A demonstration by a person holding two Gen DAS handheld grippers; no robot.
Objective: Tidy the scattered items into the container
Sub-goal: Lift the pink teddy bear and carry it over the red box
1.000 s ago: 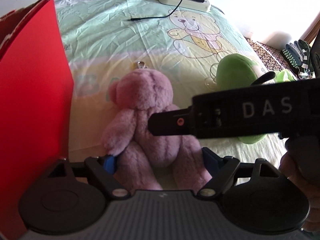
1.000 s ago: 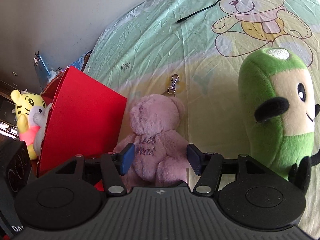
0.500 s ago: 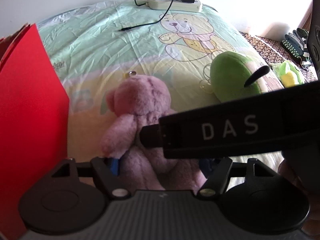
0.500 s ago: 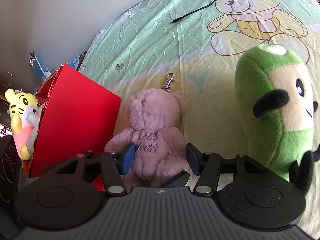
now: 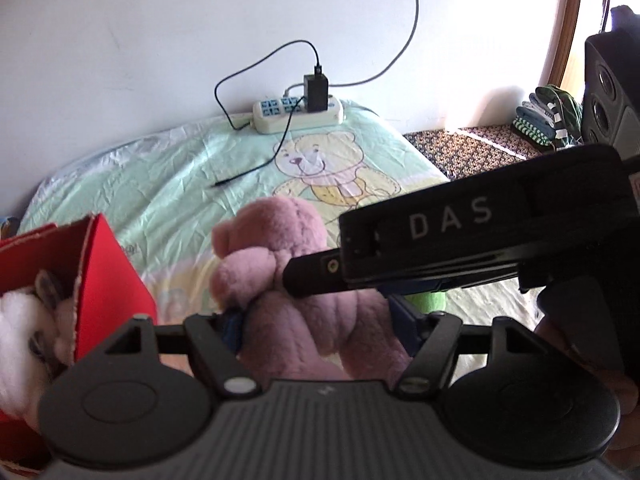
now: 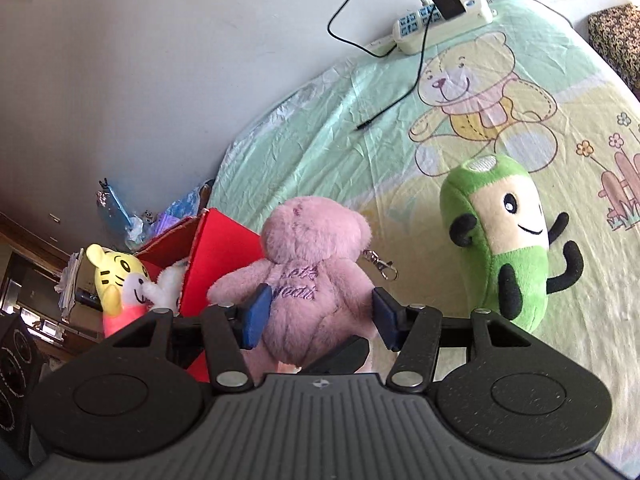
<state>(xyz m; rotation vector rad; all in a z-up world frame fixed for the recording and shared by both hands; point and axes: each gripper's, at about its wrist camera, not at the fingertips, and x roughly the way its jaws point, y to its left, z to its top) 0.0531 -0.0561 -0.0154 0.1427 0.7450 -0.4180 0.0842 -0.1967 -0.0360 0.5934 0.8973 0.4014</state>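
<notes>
Both grippers had hold of the same pink teddy bear [image 6: 308, 280], which hung lifted off the bear-print sheet [image 6: 460, 92], its back with purple stitched lettering toward the right wrist camera. The right gripper [image 6: 318, 314] had its blue pads [image 6: 256, 314] pressed into the bear's flanks, fingers clamped on the plush. The left gripper [image 5: 316, 322] was likewise closed on the bear [image 5: 280, 264] lower down, its blue fingers sunk into the fur at either side, while the black body of the other tool crossed in front of it.

Just left of the bear stood the red cardboard box [image 6: 218, 256], open at the top, with a yellow tiger plush [image 6: 114, 276] and a white plush already inside. A green plush figure [image 6: 500, 256] lay on the sheet to the right, apart from the bear. A power strip [image 6: 442, 18] sat at the far edge by the wall.
</notes>
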